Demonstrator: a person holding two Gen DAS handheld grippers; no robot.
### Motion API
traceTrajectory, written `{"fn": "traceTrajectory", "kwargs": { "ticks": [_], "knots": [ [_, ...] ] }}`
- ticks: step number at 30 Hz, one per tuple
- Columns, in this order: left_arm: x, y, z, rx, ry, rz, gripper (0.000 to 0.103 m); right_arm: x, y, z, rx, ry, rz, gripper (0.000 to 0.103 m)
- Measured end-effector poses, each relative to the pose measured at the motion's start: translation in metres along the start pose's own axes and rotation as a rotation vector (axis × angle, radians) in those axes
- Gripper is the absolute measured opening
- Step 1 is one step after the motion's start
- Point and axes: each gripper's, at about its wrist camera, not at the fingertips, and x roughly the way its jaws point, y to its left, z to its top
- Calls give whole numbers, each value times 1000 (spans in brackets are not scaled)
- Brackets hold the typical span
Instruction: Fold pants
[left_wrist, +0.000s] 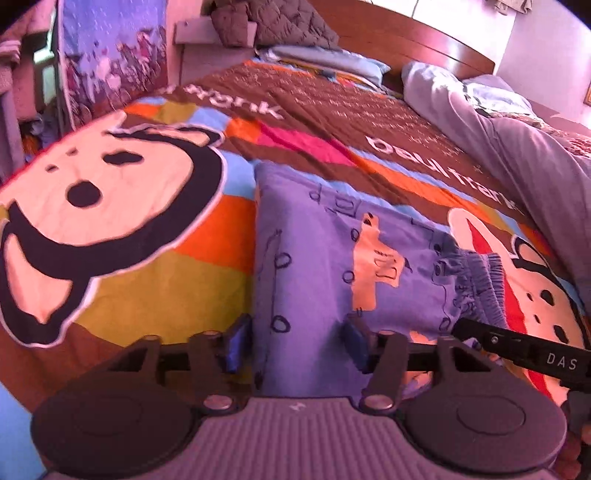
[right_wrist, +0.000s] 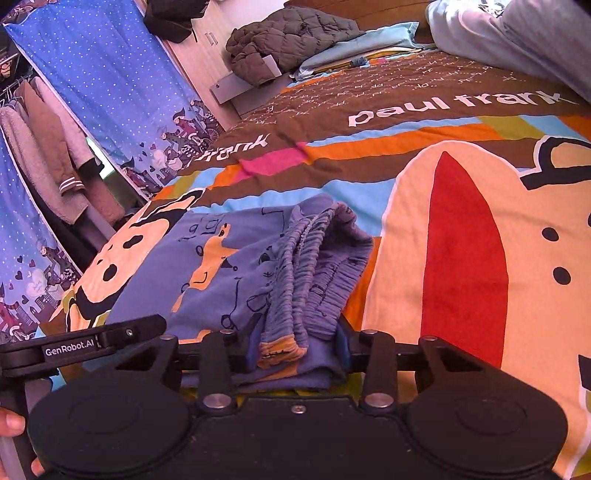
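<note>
gripping looks to be the step in hand: the pants (right_wrist: 236, 273) lie part-folded on the bedspread (right_wrist: 461, 229), near edge between both claws. the right gripper (right_wrist: 297, 347) seems pinched on the waistband end; the left gripper (left_wrist: 295, 345) straddles the cloth, pads apparently not yet pressing. next, both must hold firm and lift together. beyond: pillows (left_wrist: 461, 96), a jacket (right_wrist: 284, 40), a blue curtain (right_wrist: 110, 81)
</note>
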Motion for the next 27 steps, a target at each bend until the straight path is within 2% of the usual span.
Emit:
{"fn": "traceTrajectory", "kwargs": {
  "ticks": [1, 2, 5, 8, 18, 20, 22, 24, 27],
  "knots": [
    [1, -1, 0, 9, 4, -11, 74, 0, -1, 0, 6, 2, 4, 43],
    [2, -3, 0, 26, 7, -9, 75, 1, -3, 1, 18, 5, 9, 44],
    [2, -14, -2, 77, 7, 33, 75, 1, -8, 1, 44, 7, 27, 44],
    [0, -13, -2, 69, 0, 31, 73, 1, -7, 1, 38, 7, 22, 44],
    [-6, 7, -2, -40, -33, -20, 43, -1, 5, -1, -26, -10, -28, 37],
    [-7, 8, -2, -48, -38, -18, 36, -2, 10, -1, -41, -12, -45, 32],
    [-9, 6, 1, -82, -19, -4, 27, -4, 17, -2, -58, -17, -65, 30],
    [-12, 5, 7, -139, 20, 9, 25, -8, 21, -2, -39, -27, -73, 27],
    [-14, -3, 17, -123, 58, 42, 24, -16, 23, -3, 12, -44, -70, 25]
  ]
}}
